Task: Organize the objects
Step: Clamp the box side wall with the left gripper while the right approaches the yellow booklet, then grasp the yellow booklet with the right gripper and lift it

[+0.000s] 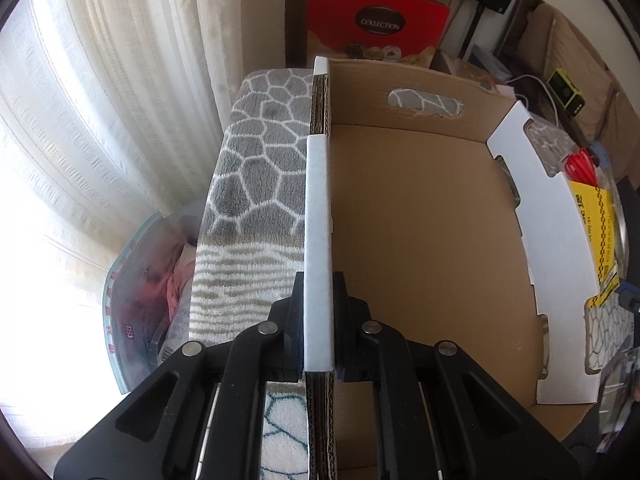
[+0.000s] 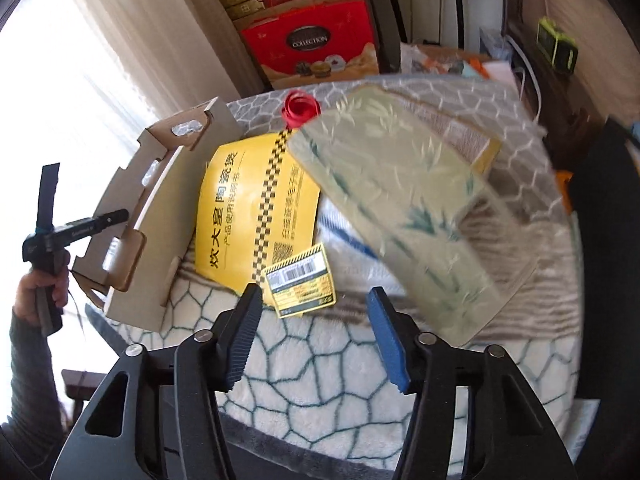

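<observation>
My left gripper (image 1: pixel 318 280) is shut on the left wall of an open cardboard box (image 1: pixel 400 220), which looks empty inside. The box also shows in the right wrist view (image 2: pixel 160 184), at the left on the patterned blanket (image 2: pixel 320 360). My right gripper (image 2: pixel 316 300) is open and empty above the blanket. Ahead of it lies a yellow booklet (image 2: pixel 248 208) with a yellow barcode tag (image 2: pixel 300 280). A clear plastic package with a green leaf print (image 2: pixel 408 208) lies to the right, blurred. A red ribbon (image 2: pixel 298 108) lies behind the booklet.
A red "Collection" gift box (image 2: pixel 312 48) and other boxes stand stacked at the back. White curtains (image 1: pixel 100 120) hang on the left. A plastic bag of fabric (image 1: pixel 148 280) lies left of the blanket. A green device (image 2: pixel 556 48) sits at the far right.
</observation>
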`<act>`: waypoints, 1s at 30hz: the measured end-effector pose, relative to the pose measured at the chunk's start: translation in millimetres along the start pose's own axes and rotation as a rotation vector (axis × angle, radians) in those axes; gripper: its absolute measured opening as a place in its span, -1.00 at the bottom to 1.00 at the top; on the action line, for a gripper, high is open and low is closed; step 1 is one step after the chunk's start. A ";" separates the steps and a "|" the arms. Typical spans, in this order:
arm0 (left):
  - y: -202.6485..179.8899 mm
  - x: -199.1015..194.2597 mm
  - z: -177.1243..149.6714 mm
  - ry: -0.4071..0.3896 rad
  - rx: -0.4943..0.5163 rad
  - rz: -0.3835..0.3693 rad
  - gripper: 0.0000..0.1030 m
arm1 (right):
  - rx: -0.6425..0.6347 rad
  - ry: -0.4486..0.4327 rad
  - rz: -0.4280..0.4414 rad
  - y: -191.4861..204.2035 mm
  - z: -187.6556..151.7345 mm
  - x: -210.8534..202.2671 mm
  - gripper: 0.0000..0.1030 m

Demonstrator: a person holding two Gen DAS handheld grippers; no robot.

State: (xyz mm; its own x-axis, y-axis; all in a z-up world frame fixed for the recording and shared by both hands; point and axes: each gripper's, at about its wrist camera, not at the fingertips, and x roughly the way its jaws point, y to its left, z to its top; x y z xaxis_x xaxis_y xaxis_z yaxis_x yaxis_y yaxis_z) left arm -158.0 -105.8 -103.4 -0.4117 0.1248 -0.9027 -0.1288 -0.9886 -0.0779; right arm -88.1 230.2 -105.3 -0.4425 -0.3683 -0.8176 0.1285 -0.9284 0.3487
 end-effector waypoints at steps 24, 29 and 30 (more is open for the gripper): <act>0.6 3.8 1.3 0.008 0.000 0.007 -0.81 | 0.090 -0.092 0.320 16.6 14.1 4.3 -0.45; -2.0 4.0 1.4 0.008 0.005 0.012 -0.81 | 0.081 -0.071 0.307 25.9 23.7 17.7 -0.54; -2.2 3.9 1.4 0.008 0.005 0.012 -0.81 | 0.086 -0.060 0.305 26.6 25.0 23.9 -0.63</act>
State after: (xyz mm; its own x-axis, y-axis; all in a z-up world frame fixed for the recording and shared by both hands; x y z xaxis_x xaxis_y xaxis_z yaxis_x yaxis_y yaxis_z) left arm -160.6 -103.1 -106.1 -0.4060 0.1125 -0.9069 -0.1284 -0.9896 -0.0652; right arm -117.4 198.0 -104.1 -0.4469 -0.6233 -0.6417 0.1894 -0.7670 0.6131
